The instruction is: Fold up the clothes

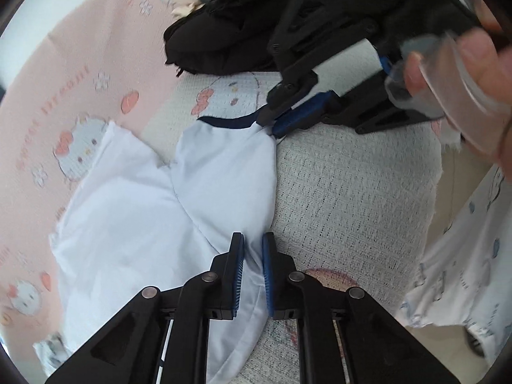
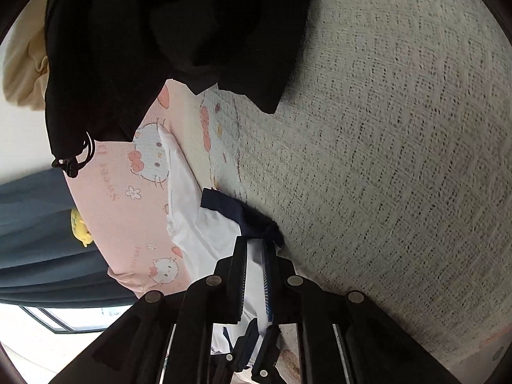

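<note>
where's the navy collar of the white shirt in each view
Left wrist: navy collar sits just above centre, a thin dark band topping the white shirt, its right end pinched by the right gripper.
Right wrist: collar lies lower centre, bunched just ahead of the fingertips.
Shared landmark: the black garment piled near the top of both views.

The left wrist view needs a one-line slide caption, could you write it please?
Both grippers pinch a white shirt on a cartoon-print blanket.
</note>
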Available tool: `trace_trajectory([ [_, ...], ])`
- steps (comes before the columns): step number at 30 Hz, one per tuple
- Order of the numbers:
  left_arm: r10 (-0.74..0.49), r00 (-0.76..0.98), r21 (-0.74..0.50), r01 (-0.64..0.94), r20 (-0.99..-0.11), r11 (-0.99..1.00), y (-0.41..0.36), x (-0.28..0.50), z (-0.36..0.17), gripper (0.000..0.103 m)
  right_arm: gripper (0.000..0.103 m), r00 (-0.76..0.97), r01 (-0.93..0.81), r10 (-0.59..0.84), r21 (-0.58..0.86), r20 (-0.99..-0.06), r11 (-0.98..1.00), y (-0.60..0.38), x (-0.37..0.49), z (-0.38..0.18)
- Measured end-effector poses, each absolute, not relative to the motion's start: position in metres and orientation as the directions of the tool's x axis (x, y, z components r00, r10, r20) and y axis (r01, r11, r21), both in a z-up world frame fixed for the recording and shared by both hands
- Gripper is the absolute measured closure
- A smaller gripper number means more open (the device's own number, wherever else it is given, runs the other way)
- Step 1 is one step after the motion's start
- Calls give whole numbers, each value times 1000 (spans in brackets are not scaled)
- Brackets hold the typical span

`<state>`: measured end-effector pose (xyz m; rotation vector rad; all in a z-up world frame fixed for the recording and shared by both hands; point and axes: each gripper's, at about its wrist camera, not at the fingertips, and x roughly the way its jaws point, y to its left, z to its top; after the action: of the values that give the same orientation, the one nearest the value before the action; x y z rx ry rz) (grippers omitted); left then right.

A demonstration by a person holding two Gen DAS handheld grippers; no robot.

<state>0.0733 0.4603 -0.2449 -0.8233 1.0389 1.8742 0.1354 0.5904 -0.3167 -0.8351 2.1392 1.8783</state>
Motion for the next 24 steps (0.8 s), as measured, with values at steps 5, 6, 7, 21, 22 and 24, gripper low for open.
trace_trajectory([
  [5,352,-424,307,-888,-834,-342,457,74,-244,94,95,-812,-531,-271,847,-516,-21,592,125,-310],
  [6,353,-430,315,-887,-831,-338,456,76,-244,94,100,-806,-546,-248,837,-538,-40,592,125,-308],
  [7,351,-444,333,-882,-825,-332,456,80,-244,94,103,-791,-571,-223,818,-570,-64,592,125,-305],
  [21,339,-592,499,-803,-731,-326,454,91,-222,91,61,-758,-610,-149,771,-635,-182,575,115,-264],
  [22,328,-550,444,-827,-768,-346,450,83,-220,91,50,-763,-601,-147,774,-629,-198,571,114,-256],
  [24,319,-460,328,-861,-829,-390,441,68,-216,90,50,-781,-567,-157,791,-605,-229,562,111,-244],
])
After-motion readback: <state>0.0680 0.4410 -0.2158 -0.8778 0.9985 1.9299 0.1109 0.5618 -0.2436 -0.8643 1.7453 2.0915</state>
